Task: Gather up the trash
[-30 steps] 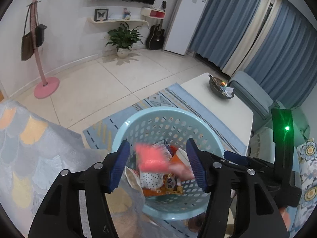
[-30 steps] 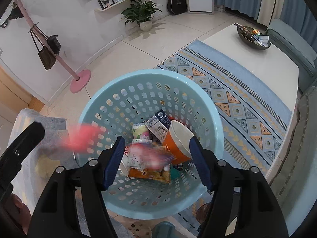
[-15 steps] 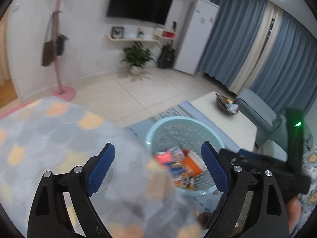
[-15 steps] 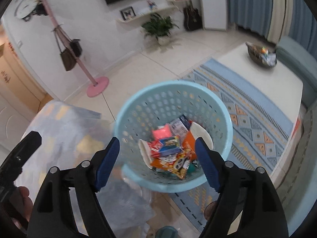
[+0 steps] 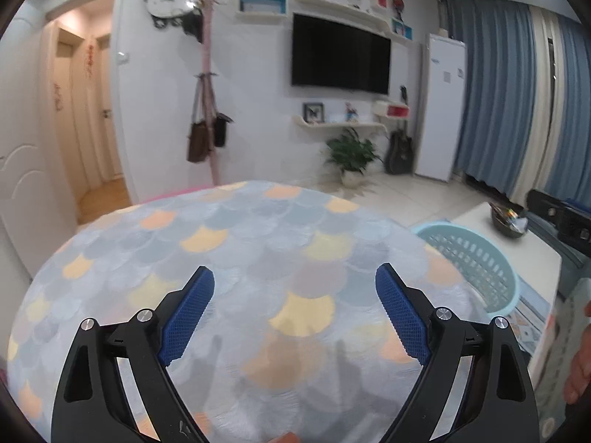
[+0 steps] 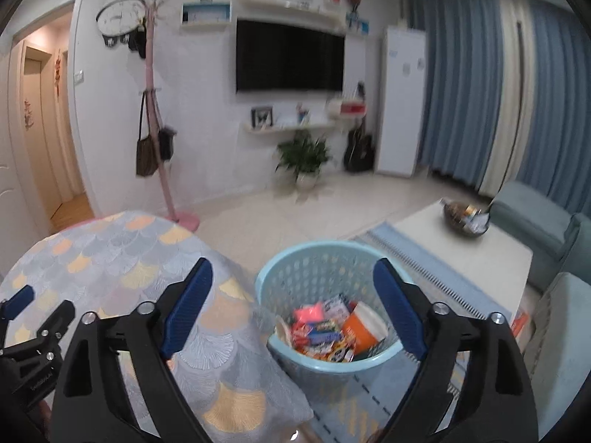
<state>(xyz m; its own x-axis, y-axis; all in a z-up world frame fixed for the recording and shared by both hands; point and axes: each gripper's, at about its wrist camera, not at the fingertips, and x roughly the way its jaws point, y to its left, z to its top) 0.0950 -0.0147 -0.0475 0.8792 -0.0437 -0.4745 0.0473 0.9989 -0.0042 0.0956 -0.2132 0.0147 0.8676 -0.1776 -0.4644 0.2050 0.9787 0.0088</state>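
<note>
A light blue basket point(image 6: 269, 280) stands on the floor beside the round table. In it lie several wrappers point(image 6: 317, 332) and an orange cup point(image 6: 360, 332). My right gripper point(image 6: 292, 264) hovers above and in front of the basket; its jaws are opening with nothing between them. My left gripper point(image 5: 293, 273) is open and empty over the scale-patterned tablecloth point(image 5: 240, 243). In the left wrist view the basket point(image 5: 476, 254) sits to the right, past the table's edge. The left gripper's fingertip point(image 6: 18, 301) shows at the lower left of the right wrist view.
A pink coat stand point(image 6: 159, 170) with bags stands by the wall. A low white table point(image 6: 461, 254) carrying a dark bowl point(image 6: 463, 217) sits right of the basket, on a patterned rug point(image 6: 373, 236). A grey-blue sofa point(image 6: 535, 221) lies beyond. A hand point(image 5: 580, 369) shows at the right edge.
A pink wrapper fell from the left gripper and another from the right; both now lie in the basket. Both grippers opened wider, pulled back and tilted up; the left swung over the table.
</note>
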